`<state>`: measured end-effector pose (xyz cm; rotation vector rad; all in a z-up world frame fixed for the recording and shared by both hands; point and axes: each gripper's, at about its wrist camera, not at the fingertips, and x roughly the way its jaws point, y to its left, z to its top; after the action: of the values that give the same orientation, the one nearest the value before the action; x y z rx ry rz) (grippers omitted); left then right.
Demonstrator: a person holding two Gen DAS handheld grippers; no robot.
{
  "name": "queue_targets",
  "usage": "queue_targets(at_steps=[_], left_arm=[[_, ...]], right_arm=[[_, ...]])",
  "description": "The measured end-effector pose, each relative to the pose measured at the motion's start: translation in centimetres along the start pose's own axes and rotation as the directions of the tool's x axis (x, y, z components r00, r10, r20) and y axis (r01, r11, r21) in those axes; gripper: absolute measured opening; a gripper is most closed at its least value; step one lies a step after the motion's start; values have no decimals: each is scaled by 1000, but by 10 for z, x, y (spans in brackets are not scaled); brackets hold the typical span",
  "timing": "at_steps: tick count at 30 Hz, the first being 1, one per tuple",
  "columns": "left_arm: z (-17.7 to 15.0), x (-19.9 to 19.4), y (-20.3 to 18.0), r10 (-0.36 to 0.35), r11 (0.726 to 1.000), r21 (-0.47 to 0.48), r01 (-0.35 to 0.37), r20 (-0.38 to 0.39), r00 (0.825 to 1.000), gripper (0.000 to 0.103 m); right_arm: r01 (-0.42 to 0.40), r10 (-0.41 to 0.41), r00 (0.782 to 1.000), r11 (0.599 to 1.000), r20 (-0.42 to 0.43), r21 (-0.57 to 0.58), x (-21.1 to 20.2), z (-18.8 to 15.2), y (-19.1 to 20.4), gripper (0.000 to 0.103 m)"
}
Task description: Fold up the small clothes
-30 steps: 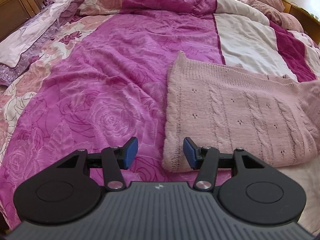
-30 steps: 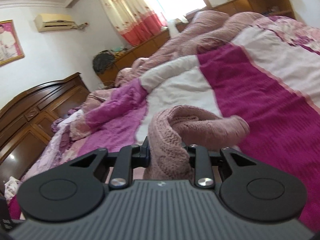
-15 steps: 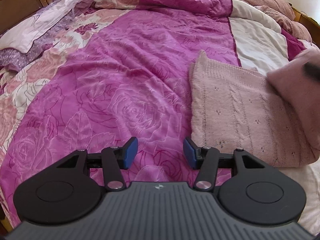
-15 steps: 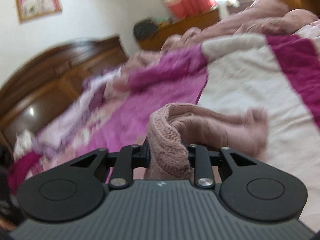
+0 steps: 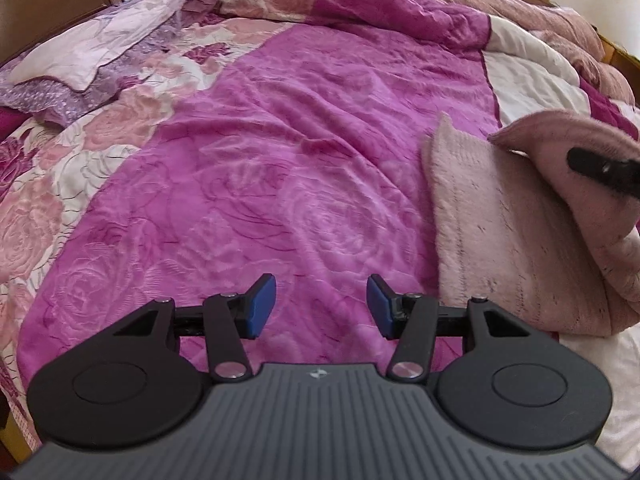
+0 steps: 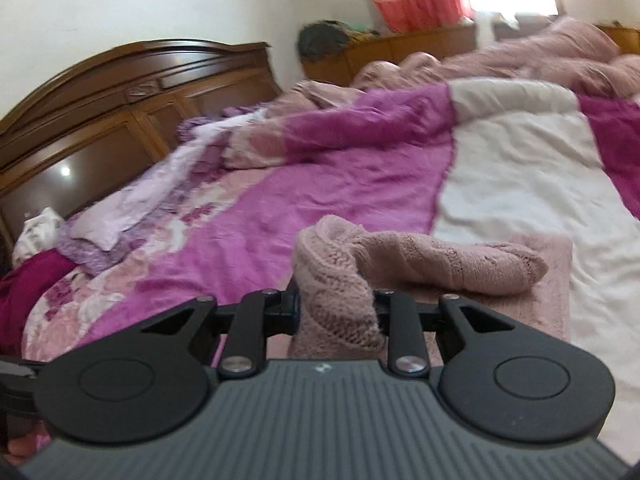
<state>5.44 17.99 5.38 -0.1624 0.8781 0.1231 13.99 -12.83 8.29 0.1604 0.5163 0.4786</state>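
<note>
A dusty-pink knitted sweater lies on the magenta bedspread at the right of the left wrist view, one edge lifted and folded over. My right gripper is shut on a bunched fold of that sweater, which hides its pads; part of a black finger shows at the right edge of the left wrist view. My left gripper hovers over bare bedspread to the left of the sweater, its blue pads apart with nothing between them.
A wooden headboard stands at the far left. Lilac pillows and a rumpled pink quilt lie along the bed's far side. A white panel of the cover lies beyond the sweater. A cabinet with curtains is behind.
My right gripper has carried the sweater's fold leftward over the garment and rolled level. My left gripper has shifted left, off the sweater's edge, so the sweater now sits farther right in its view.
</note>
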Motion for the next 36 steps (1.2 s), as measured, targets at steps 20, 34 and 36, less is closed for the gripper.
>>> queue_targets(at_steps=[20, 34, 36], left_arm=[[27, -23, -13, -63, 996, 67, 57, 80, 995, 58], [51, -12, -116, -234, 938, 281, 203, 83, 969, 66], [52, -3, -130, -249, 924, 318, 212, 79, 965, 66]], right_arm=[[-144, 131, 983, 985, -127, -100, -41, -37, 37, 47], [101, -97, 994, 987, -43, 123, -69, -26, -58, 47], [125, -119, 992, 977, -45, 173, -68, -29, -70, 47]])
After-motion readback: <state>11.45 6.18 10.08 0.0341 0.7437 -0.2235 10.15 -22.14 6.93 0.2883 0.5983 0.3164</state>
